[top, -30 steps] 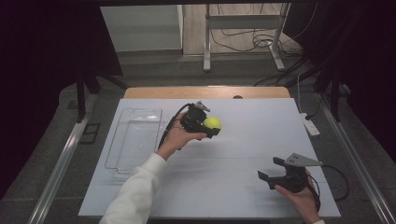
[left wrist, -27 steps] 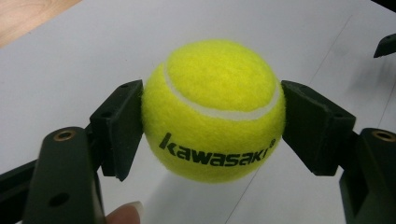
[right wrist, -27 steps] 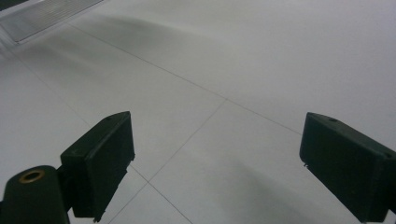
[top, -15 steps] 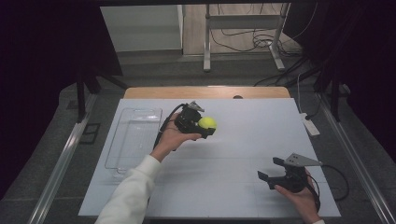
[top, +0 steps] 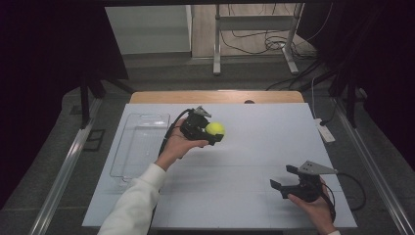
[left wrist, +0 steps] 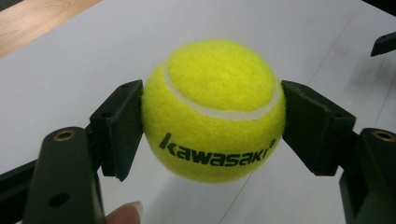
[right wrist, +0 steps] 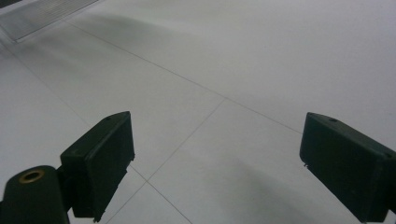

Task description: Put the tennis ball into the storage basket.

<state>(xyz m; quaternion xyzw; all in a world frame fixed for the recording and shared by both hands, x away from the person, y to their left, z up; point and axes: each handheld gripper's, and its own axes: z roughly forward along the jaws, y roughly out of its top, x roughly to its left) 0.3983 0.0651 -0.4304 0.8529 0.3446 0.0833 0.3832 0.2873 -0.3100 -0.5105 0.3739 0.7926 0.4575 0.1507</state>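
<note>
A yellow tennis ball (top: 215, 129) with black lettering is held above the white table (top: 254, 161), near its back middle. My left gripper (top: 213, 132) is shut on it. In the left gripper view both black pads press the ball (left wrist: 212, 109) from either side, and a fingertip shows at the bottom edge. My right gripper (top: 284, 179) rests low at the table's front right, held in a hand, its jaws wide apart. In the right gripper view its gripper (right wrist: 217, 158) stands open over bare table, nothing between the pads.
A clear plastic tray (top: 139, 142) lies on the table's left side. A white power strip (top: 324, 131) sits off the right edge. Cables trail from both grippers. A metal stand (top: 254, 34) and floor cables are beyond the table.
My left gripper with the ball has drifted slightly left and toward the back of the table. The right gripper has stayed where it was.
</note>
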